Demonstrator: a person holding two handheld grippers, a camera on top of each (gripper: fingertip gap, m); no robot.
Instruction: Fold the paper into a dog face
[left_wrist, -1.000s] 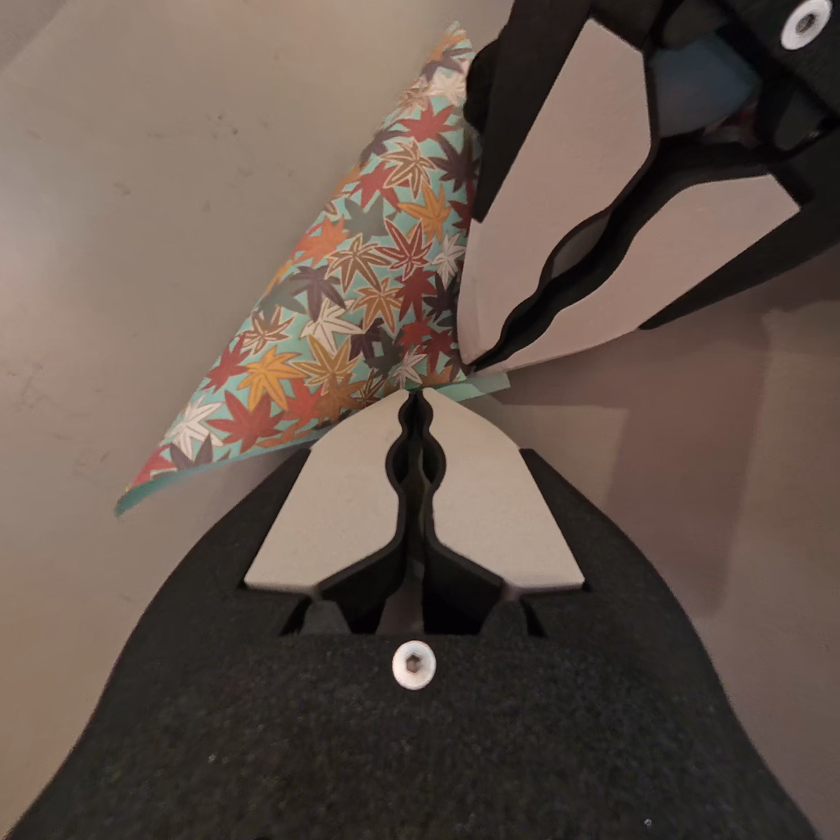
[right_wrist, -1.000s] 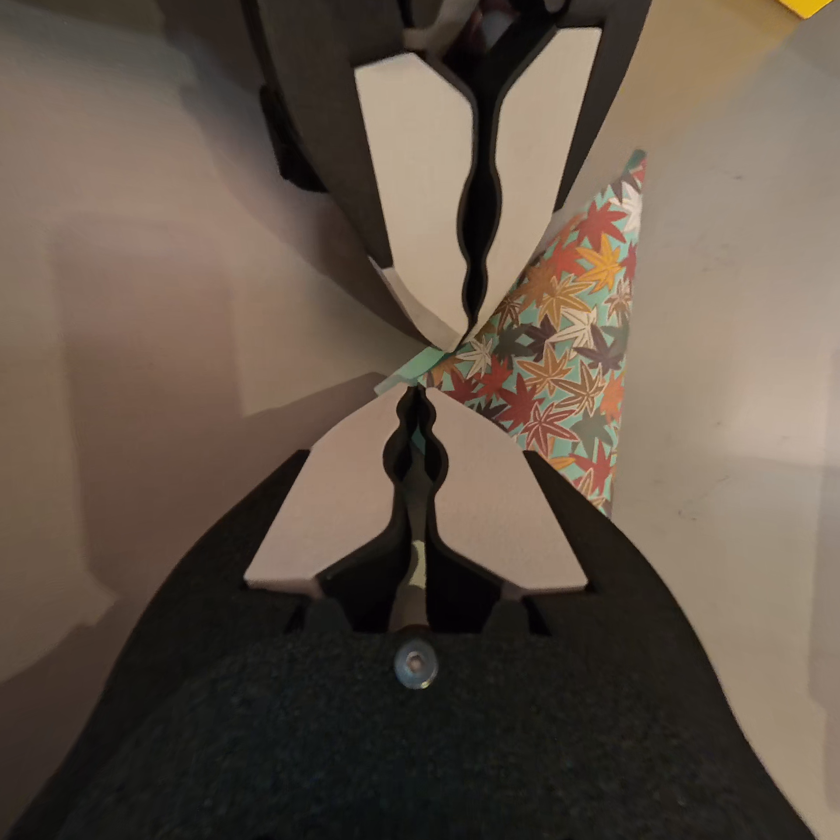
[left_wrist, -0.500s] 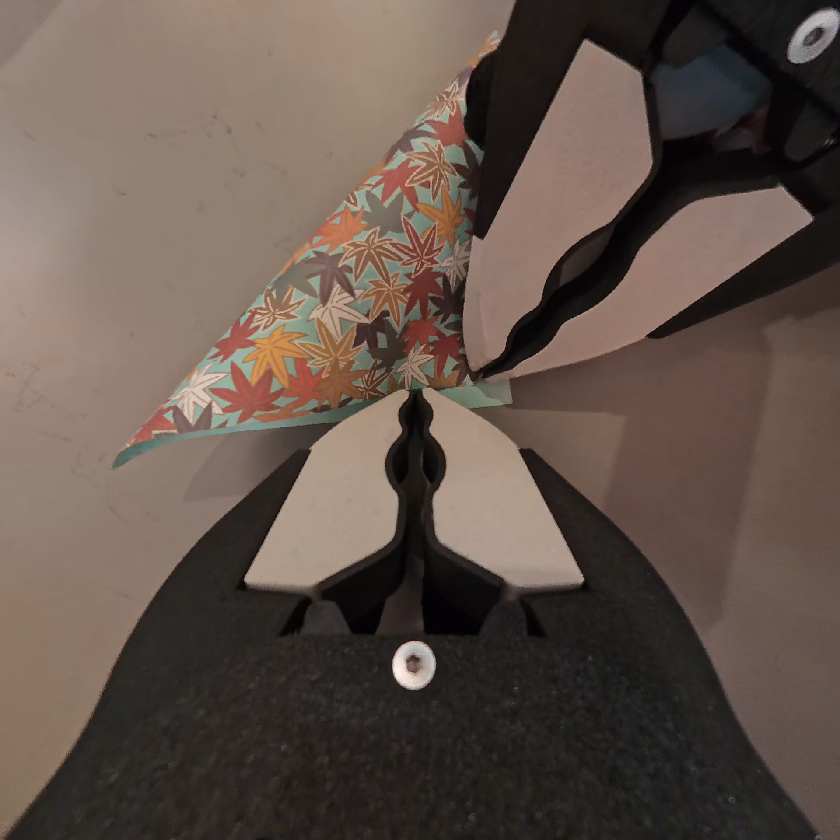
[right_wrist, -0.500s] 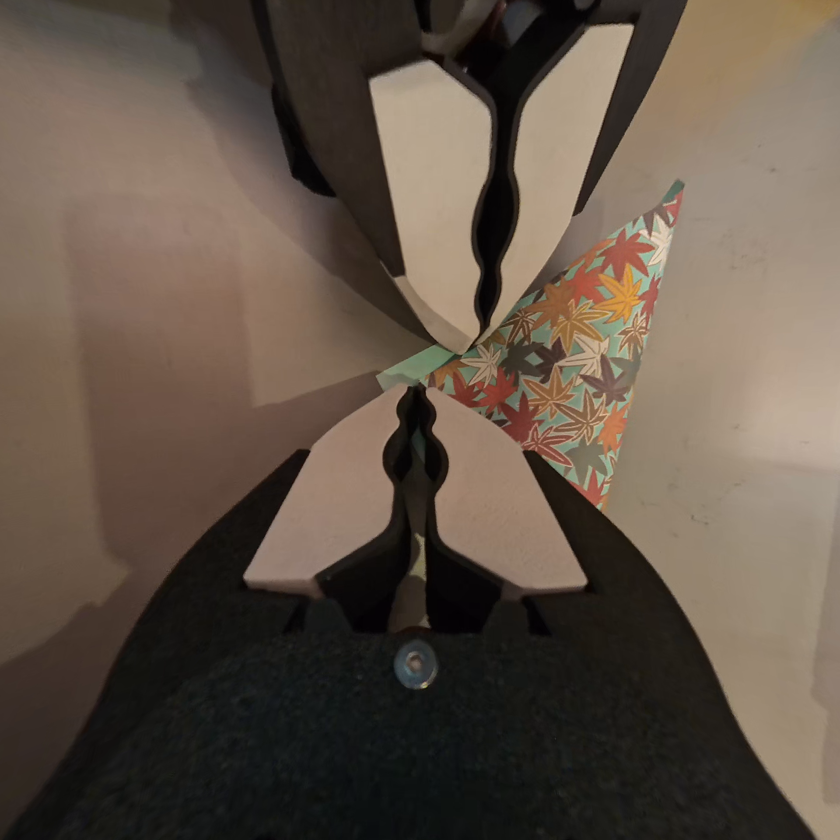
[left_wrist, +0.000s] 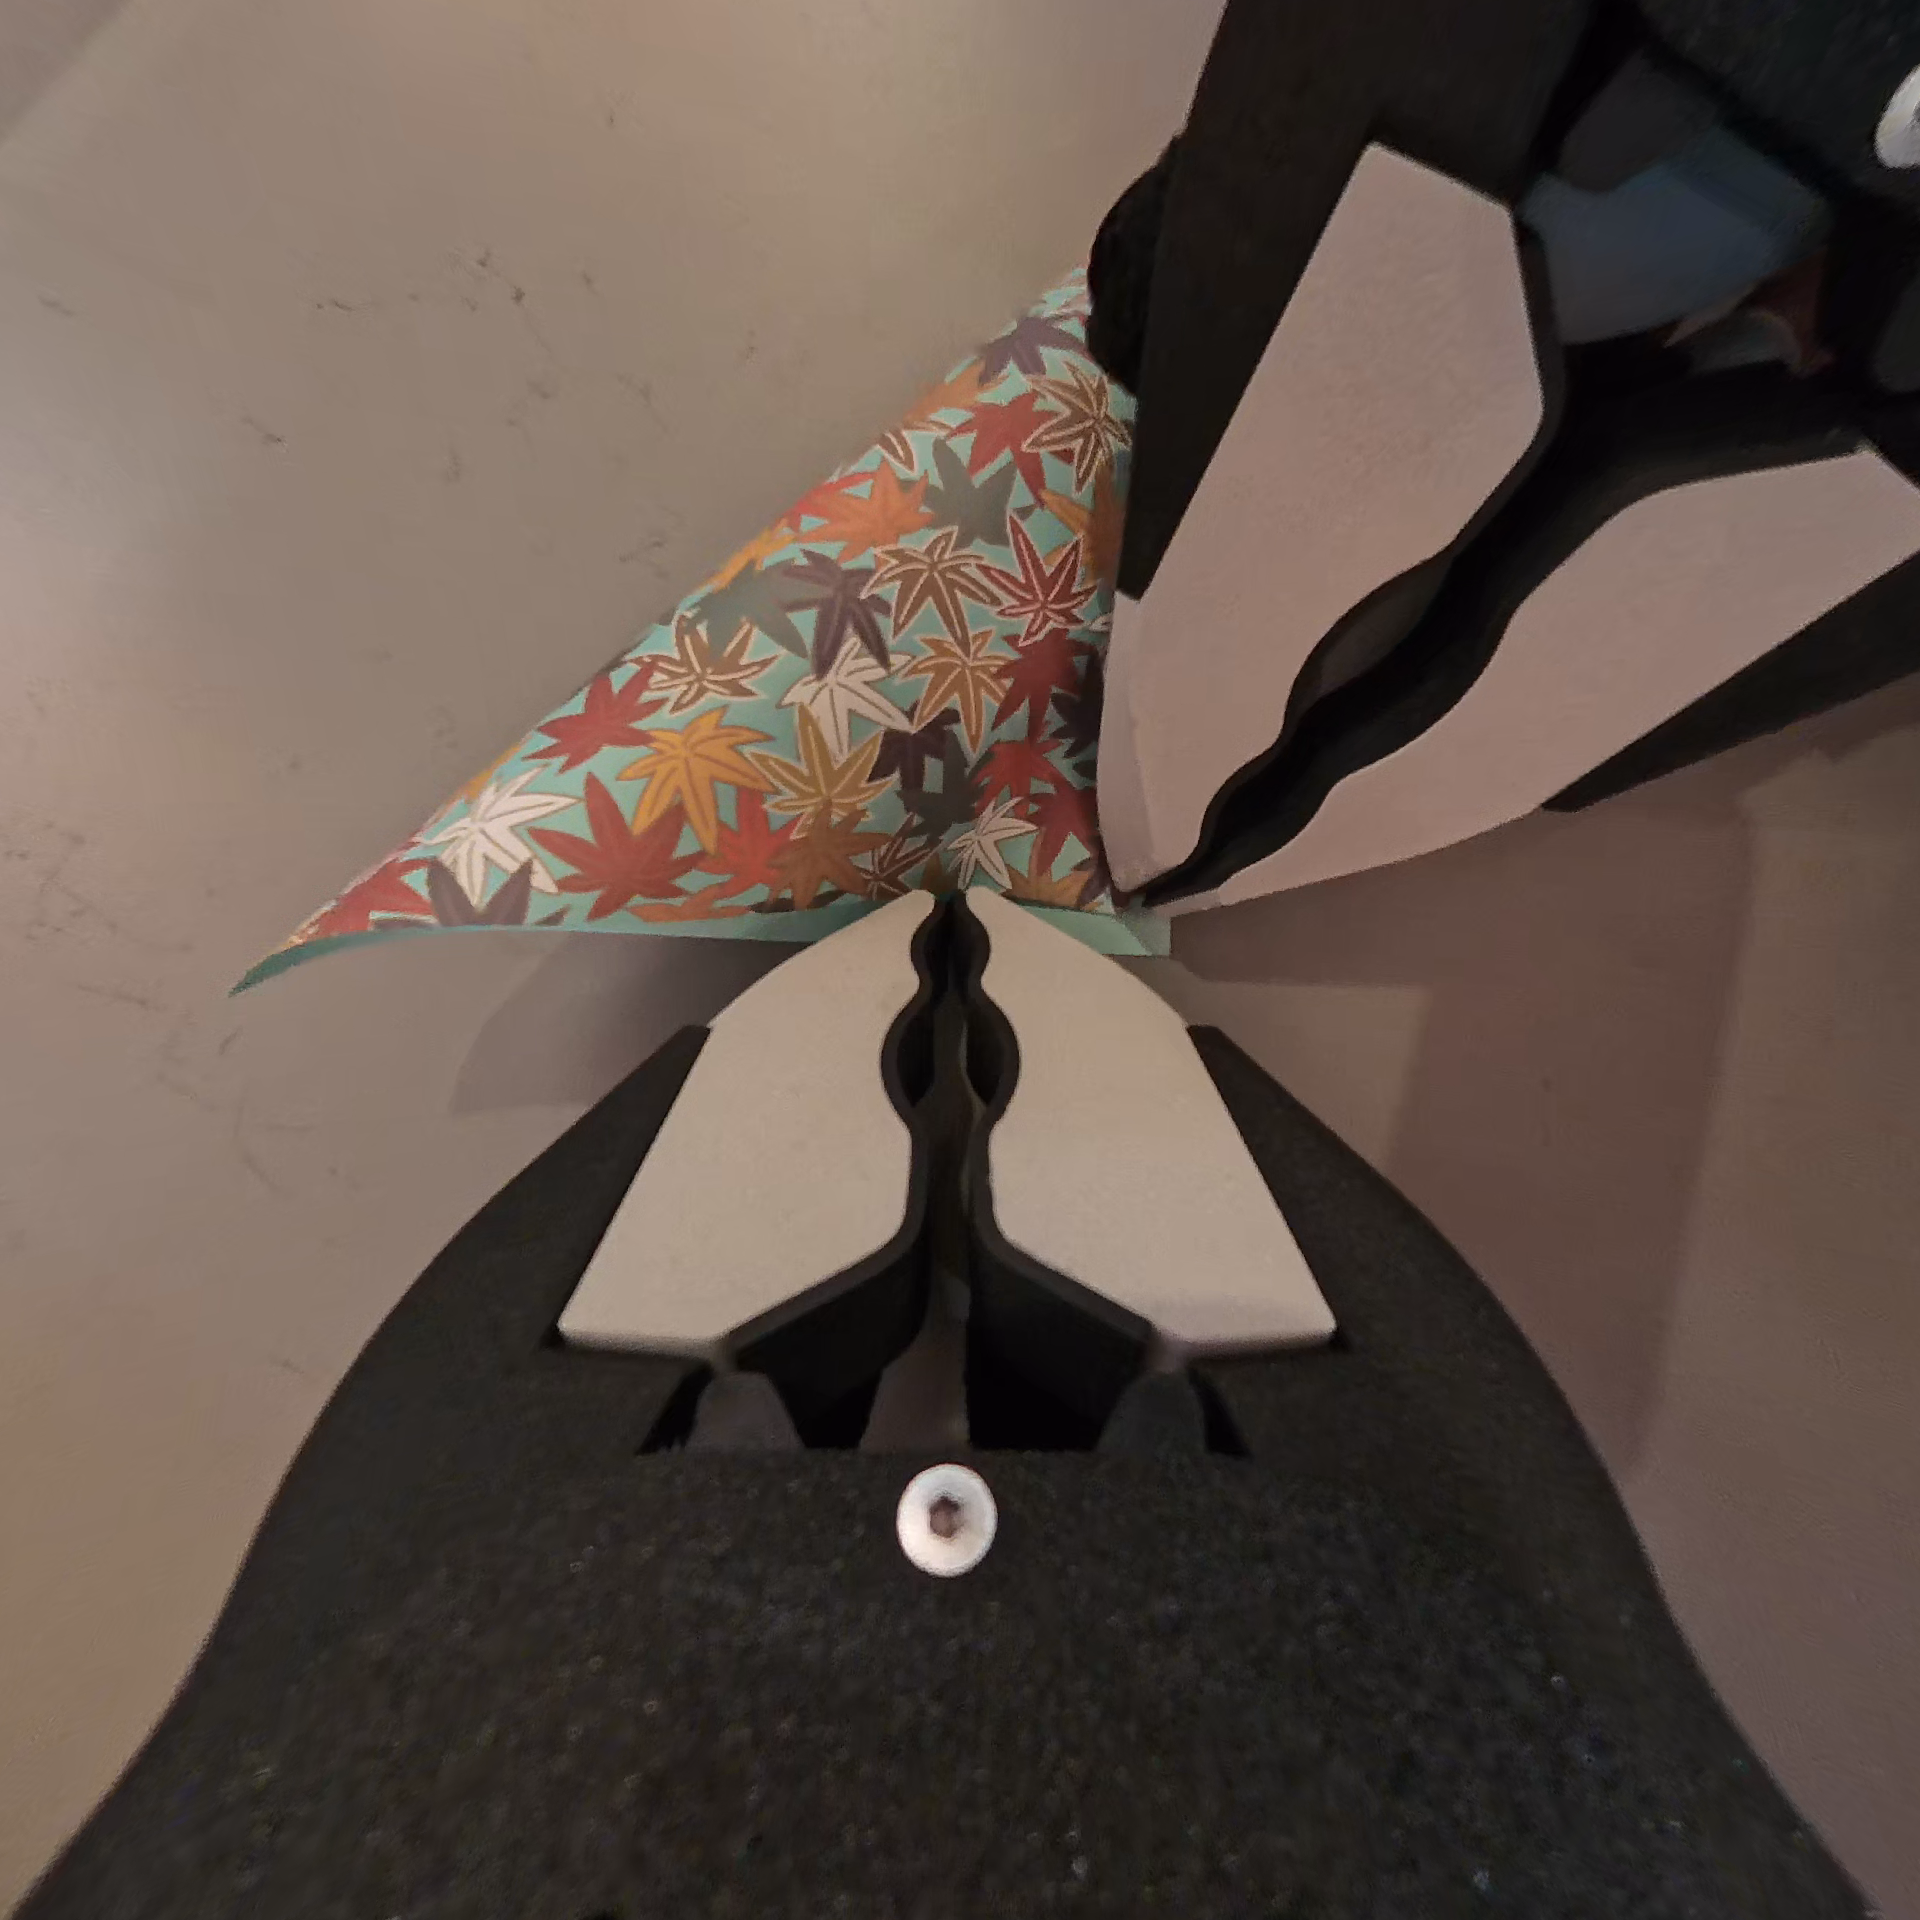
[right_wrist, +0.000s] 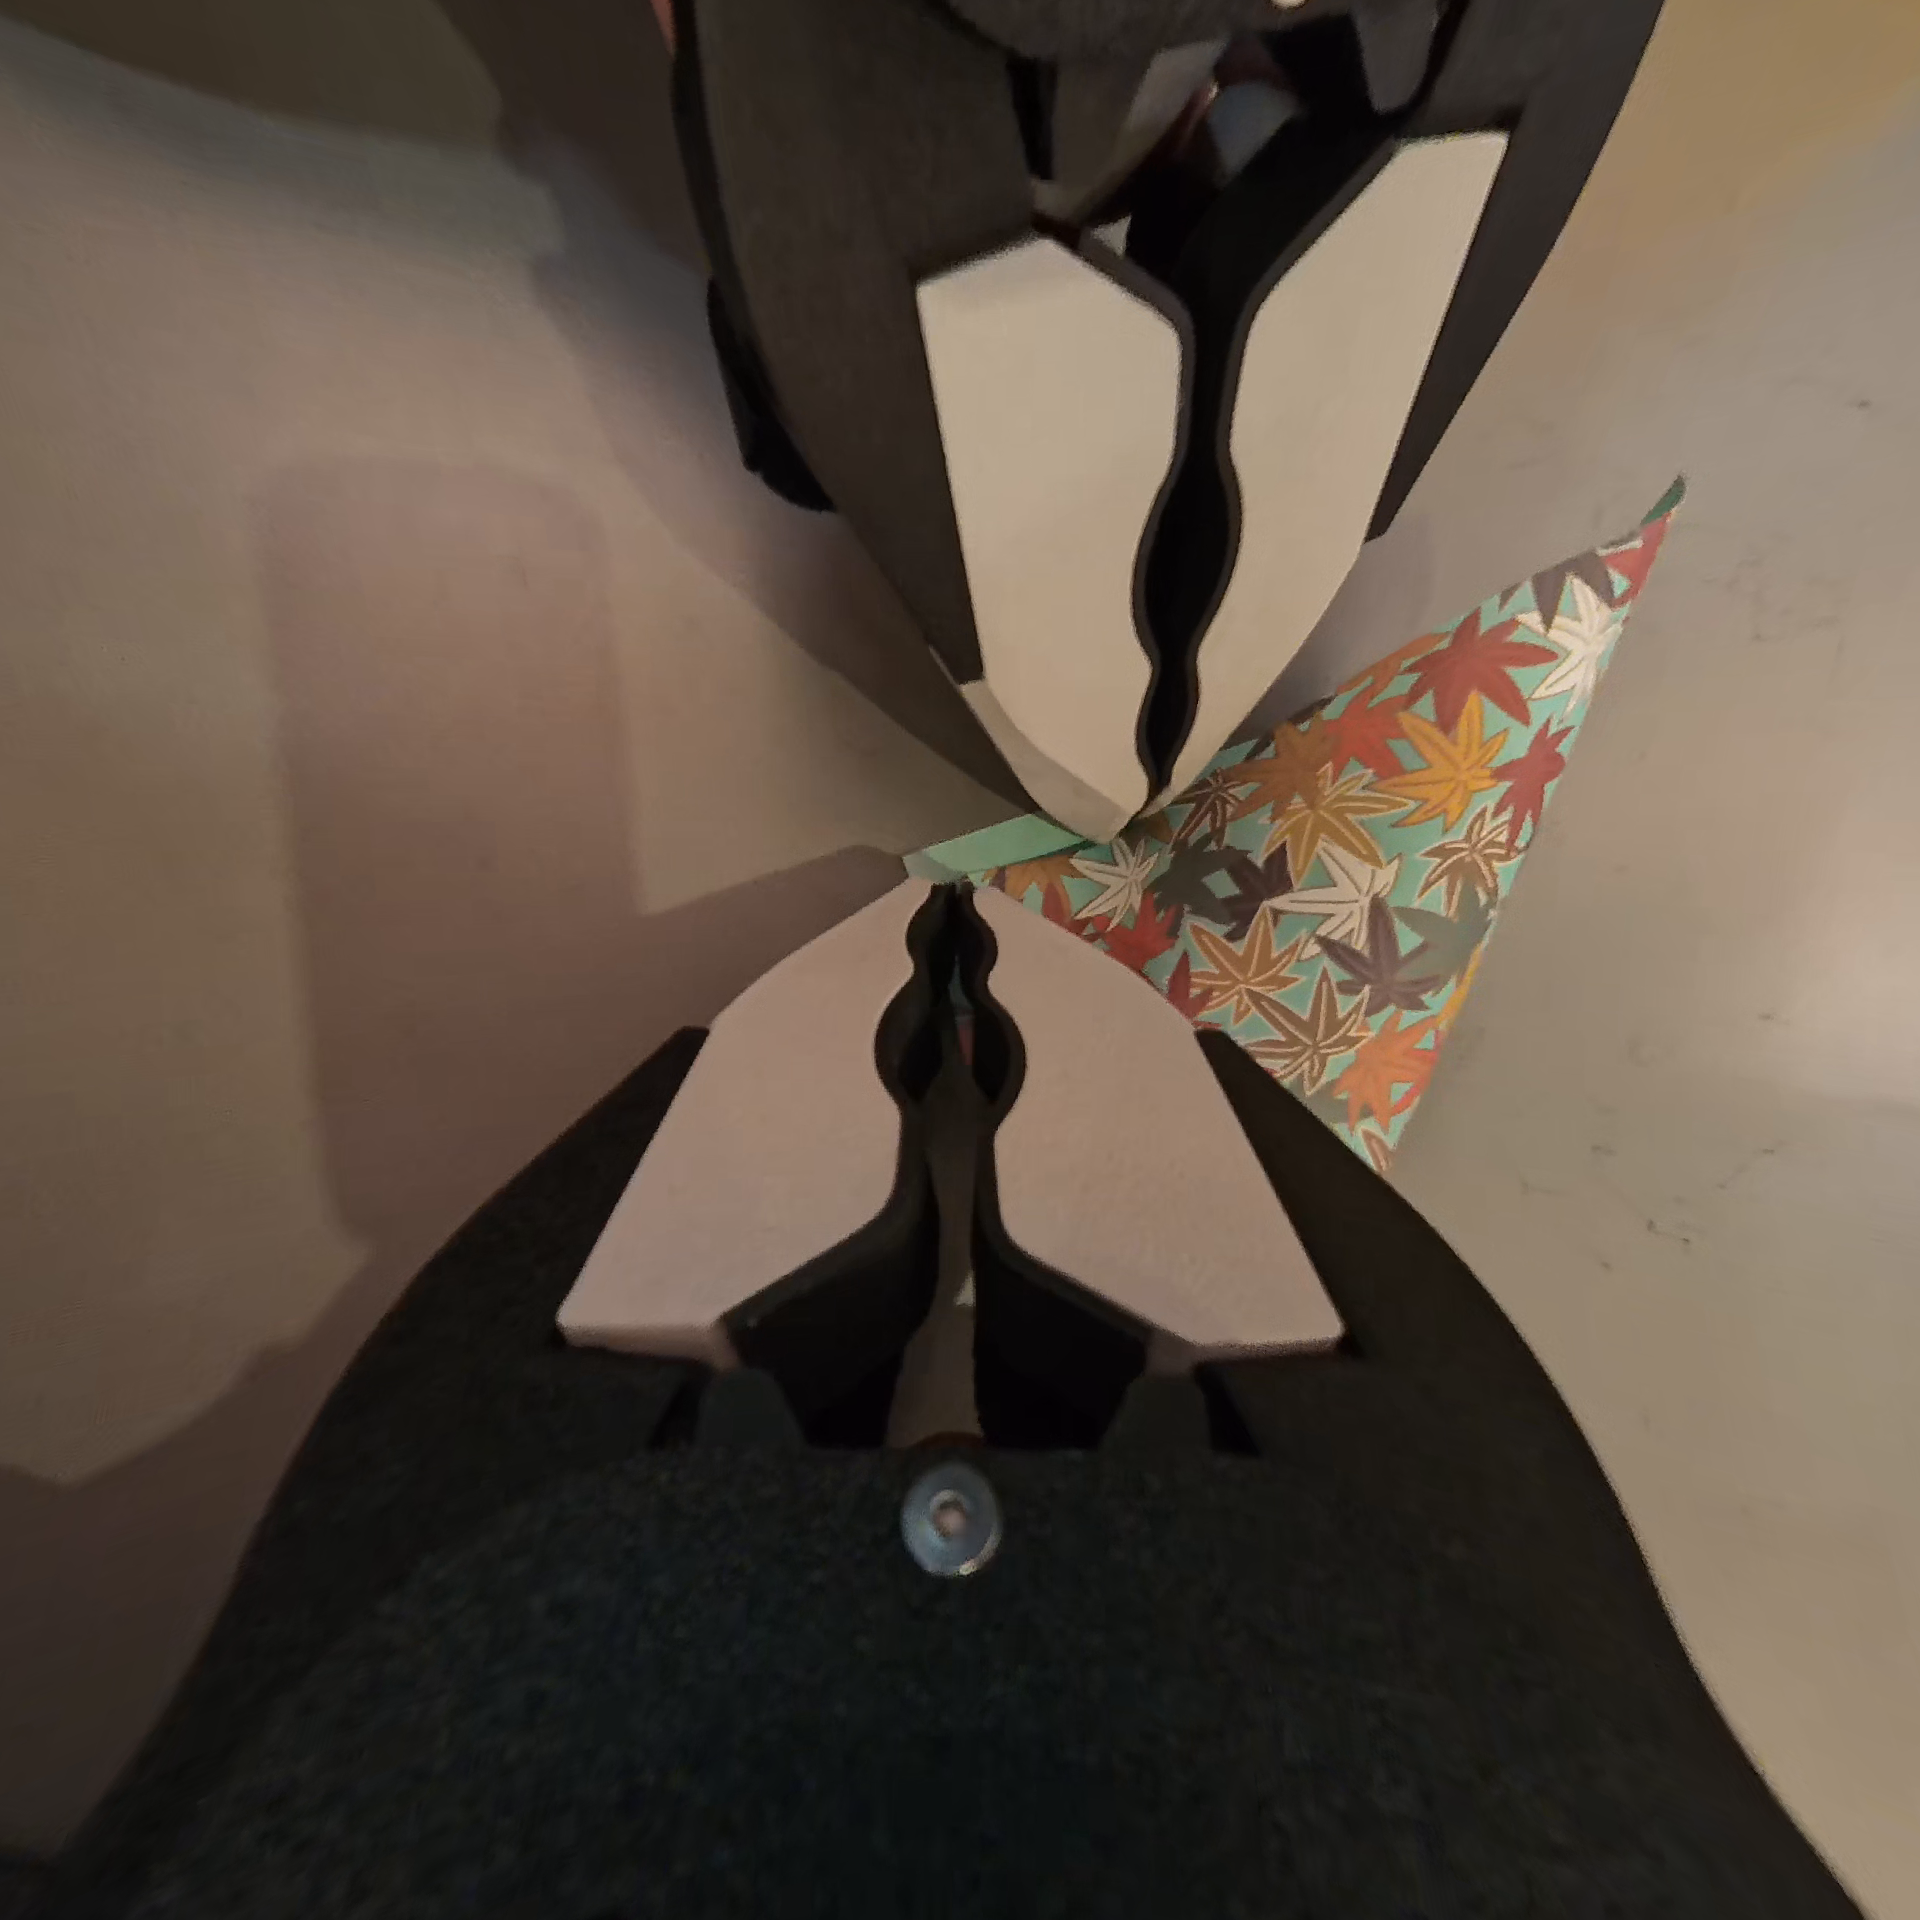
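The leaf-print paper (left_wrist: 831, 727) is folded into a triangle and held up above the bench (left_wrist: 312, 364). The left gripper (left_wrist: 948, 909) and right gripper (right_wrist: 951, 899) both pinch its corner, jaws pressed together, tips nearly touching. Bare bench lies all around.

No words, numbers, brand names or signs are showing anywhere in these pictures. The paper (left_wrist: 852, 727) is showing only a pattern of coloured leaves, with no writing on it.
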